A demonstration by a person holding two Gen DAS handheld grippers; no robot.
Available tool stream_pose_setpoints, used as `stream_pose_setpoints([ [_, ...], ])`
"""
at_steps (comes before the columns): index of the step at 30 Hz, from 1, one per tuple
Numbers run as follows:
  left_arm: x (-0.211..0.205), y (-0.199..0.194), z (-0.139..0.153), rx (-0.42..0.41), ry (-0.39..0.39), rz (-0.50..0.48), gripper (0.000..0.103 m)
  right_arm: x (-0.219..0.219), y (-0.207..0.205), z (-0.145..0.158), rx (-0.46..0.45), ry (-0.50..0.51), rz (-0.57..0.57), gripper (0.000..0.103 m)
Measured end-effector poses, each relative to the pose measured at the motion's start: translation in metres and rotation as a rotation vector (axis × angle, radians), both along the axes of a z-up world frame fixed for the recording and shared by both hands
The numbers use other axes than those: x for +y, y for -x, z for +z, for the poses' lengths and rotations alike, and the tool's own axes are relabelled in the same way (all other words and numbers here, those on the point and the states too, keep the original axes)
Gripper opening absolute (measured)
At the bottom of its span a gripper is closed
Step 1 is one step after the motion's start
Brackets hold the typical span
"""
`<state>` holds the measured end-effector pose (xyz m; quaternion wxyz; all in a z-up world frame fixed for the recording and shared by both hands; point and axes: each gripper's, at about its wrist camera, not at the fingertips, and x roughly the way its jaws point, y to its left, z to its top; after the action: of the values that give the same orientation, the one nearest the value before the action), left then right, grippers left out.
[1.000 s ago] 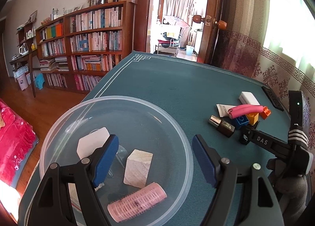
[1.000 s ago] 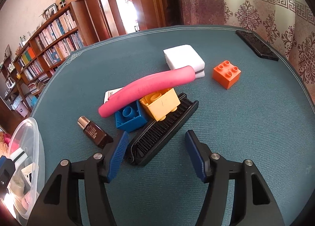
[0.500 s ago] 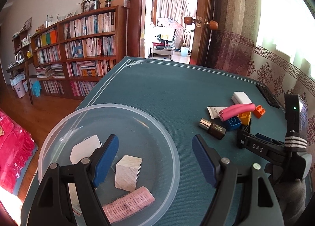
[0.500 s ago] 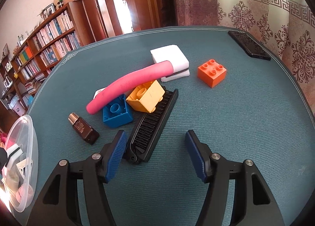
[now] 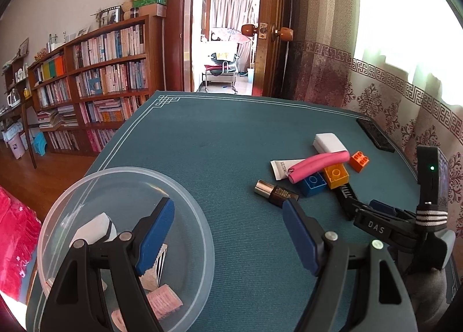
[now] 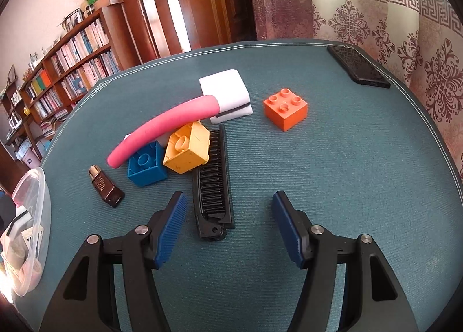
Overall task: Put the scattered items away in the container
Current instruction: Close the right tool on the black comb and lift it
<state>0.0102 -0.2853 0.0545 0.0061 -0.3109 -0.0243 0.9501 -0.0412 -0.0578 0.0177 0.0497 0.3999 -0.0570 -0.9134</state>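
A clear plastic bowl (image 5: 185, 193) (image 6: 40, 187) sits at the table's near left and holds a wooden block, a pink roller and white pieces. My left gripper (image 5: 228, 219) hangs open over its right rim, empty. My right gripper (image 6: 228, 216) is open just above the handle end of a black folding brush (image 6: 212, 184) (image 5: 345, 194). Beyond the brush lie a yellow brick (image 6: 186, 151), a blue brick (image 6: 146, 165), a pink foam tube (image 6: 165, 125) (image 5: 317, 165), a white sponge (image 6: 225, 94), an orange brick (image 6: 285, 107) and a small brown bottle (image 6: 105, 187) (image 5: 276, 191).
A black phone (image 6: 357, 67) lies at the far right table corner. A white tube (image 5: 280, 167) lies under the pink foam tube. Patterned curtains hang right of the green table (image 6: 347, 172). A bookshelf and an open door stand behind.
My left gripper has pulled back and rightward, so the bowl now sits lower left. My right gripper has swung so the brush points straight toward it, closer between the fingers.
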Motion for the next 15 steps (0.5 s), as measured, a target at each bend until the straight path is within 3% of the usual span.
stream_pose_setpoints([
  [5, 0.018, 0.014, -0.006, -0.031, -0.015, -0.026, 0.081, -0.007, 0.018, -0.002, -0.005, -0.052, 0.044, 0.064],
  [8, 0.027, 0.022, -0.014, -0.056, -0.014, -0.031, 0.081, -0.002, 0.020, -0.002, 0.004, -0.049, 0.030, 0.049],
  [10, 0.032, 0.028, -0.020, -0.076, -0.015, -0.030, 0.081, 0.003, 0.018, -0.001, 0.007, -0.040, 0.028, 0.032],
  [15, 0.039, 0.043, -0.033, -0.129, -0.038, -0.028, 0.081, 0.009, 0.012, -0.001, 0.008, -0.057, 0.040, 0.031],
])
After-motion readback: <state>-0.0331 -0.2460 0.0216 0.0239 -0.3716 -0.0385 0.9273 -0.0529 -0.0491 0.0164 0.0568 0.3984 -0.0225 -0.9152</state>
